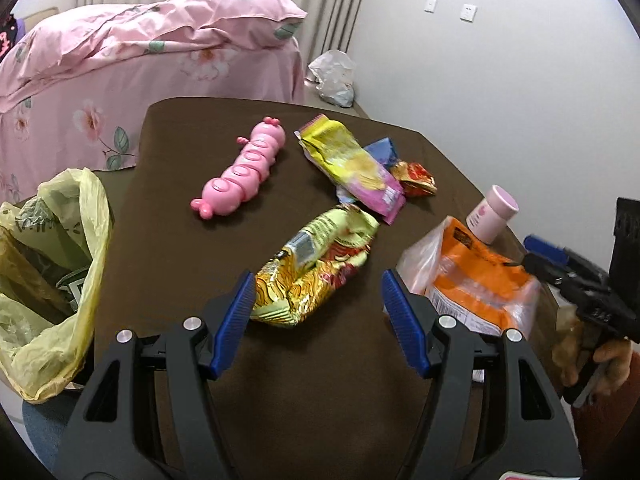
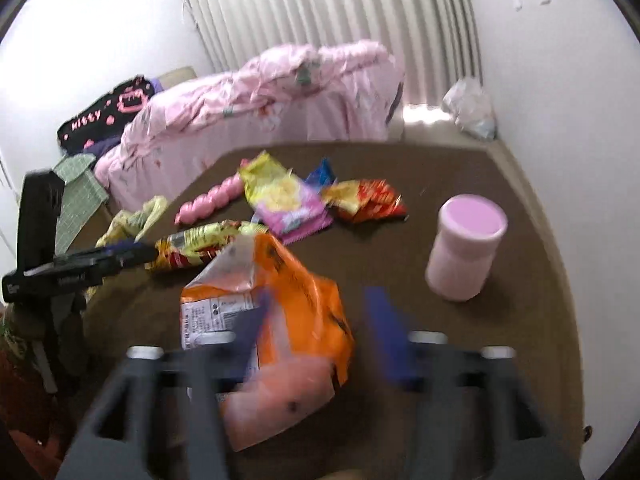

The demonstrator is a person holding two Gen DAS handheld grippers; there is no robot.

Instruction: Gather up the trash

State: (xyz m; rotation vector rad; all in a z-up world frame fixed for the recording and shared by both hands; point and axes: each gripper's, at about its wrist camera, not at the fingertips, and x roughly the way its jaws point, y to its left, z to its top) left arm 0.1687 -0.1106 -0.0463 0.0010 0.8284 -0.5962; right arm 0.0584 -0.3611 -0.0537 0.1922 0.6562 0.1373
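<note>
Right wrist view: my right gripper (image 2: 320,336) gapes empty, straddling the orange snack bag (image 2: 280,300) lying lengthwise on the desk (image 2: 400,248); my left gripper (image 1: 318,312) hangs released by the yellow wrapper (image 1: 316,264).

Tablecloth (image 1: 168,240): brown cloth, matt
Near wrapper (image 1: 316,268): crinkled foil, glossy
Orange bag (image 1: 476,280): shiny plastic film (partly clear)
Toy (image 1: 240,172): smooth pink plastic
Bin liner (image 1: 80,240): thin yellow plastic
</note>
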